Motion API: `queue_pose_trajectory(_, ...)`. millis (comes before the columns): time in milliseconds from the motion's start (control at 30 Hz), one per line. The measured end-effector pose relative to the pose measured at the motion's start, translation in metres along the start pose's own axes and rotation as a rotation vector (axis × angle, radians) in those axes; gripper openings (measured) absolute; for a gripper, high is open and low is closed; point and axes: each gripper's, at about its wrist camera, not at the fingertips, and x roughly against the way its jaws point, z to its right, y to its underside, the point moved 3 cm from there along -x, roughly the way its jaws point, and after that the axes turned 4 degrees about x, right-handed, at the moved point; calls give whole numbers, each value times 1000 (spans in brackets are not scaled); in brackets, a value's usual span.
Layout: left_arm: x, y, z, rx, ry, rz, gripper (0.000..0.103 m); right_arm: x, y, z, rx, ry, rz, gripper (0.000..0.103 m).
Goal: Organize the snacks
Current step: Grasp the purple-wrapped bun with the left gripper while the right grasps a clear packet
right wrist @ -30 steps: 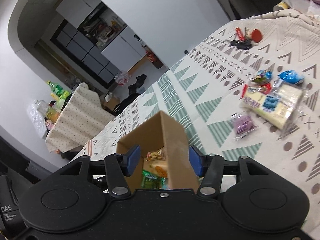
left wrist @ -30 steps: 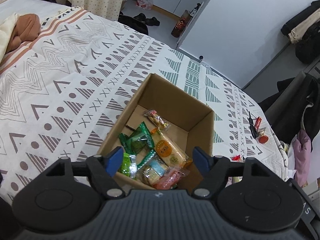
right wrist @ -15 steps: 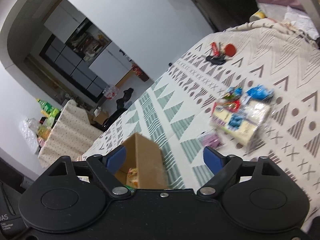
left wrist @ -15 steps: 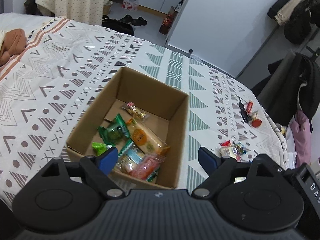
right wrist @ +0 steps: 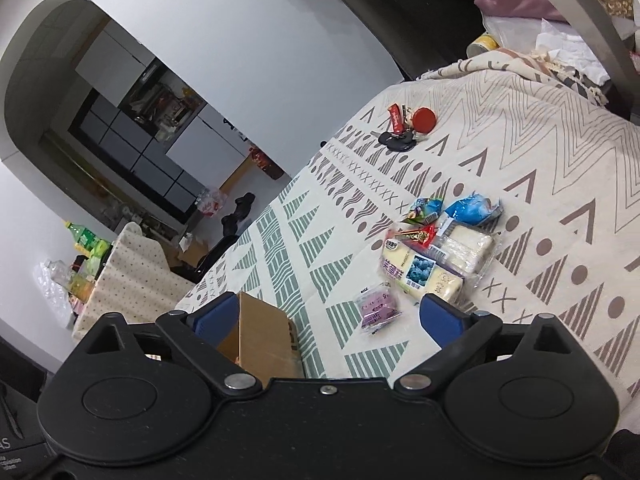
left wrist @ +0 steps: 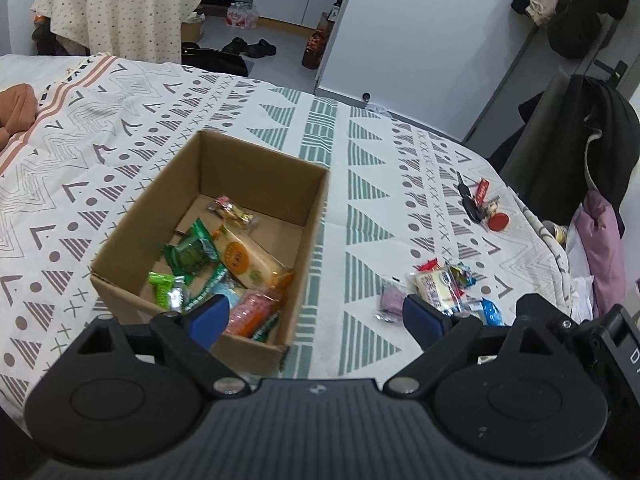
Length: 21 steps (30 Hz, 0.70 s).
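**Some Snacks Are In The Box, Some Are Still Out**

On the left, a brown cardboard box (left wrist: 224, 240) is seen on the bed (left wrist: 120, 128), which is covered with a patterned blanket. About seven snack packs can be counted inside it (a few are half hidden, so the count is not sure). Green packs (left wrist: 192, 252), a long orange cracker pack (left wrist: 248, 260) and a pink pack (left wrist: 252, 312) are among them.

The left claw (left wrist: 316, 316) is held wide open above the near edge of the box. Nothing is held in it.

To the right of the box, a small pile of snacks is left on the blanket. Five are counted there: one purple pack (right wrist: 378, 306), one big blueberry cake pack (right wrist: 424, 272), one blue pack (right wrist: 472, 208), one small red pack (right wrist: 418, 234) and one small shiny candy (right wrist: 426, 208). The purple pack lies nearest the box, just beside the big one.

The right claw (right wrist: 328, 316) is also held wide open and empty, near the purple pack.

These packs are judged to be light, soft and crinkly. The shiny wrap may be slippery, and the cake inside can be squashed. The purple pack should be pinched gently across its middle, not by its thin sealed edge.

Far to the right, one bunch of keys (right wrist: 404, 132) is seen. It is not a snack.
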Motion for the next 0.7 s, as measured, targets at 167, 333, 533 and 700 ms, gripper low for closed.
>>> queue_pose_trajectory(167, -5, 9, 13, -16, -1, -14, 93, 2, -2, 14, -16, -2, -5, 97)
queue_pose_trajectory(333, -14, 17, 25, -42, 1, -30, 93, 0, -6, 31, -25, 13, -8, 97)
queue_pose_trajectory(533, -27, 24, 42, -67, 17, -43, 93, -4, -7, 57, -65, 37, -12, 97)
queue_pose_trajectory(700, -40, 29, 53, -69, 27, -60, 93, -11, -7, 73, -90, 46, -19, 97)
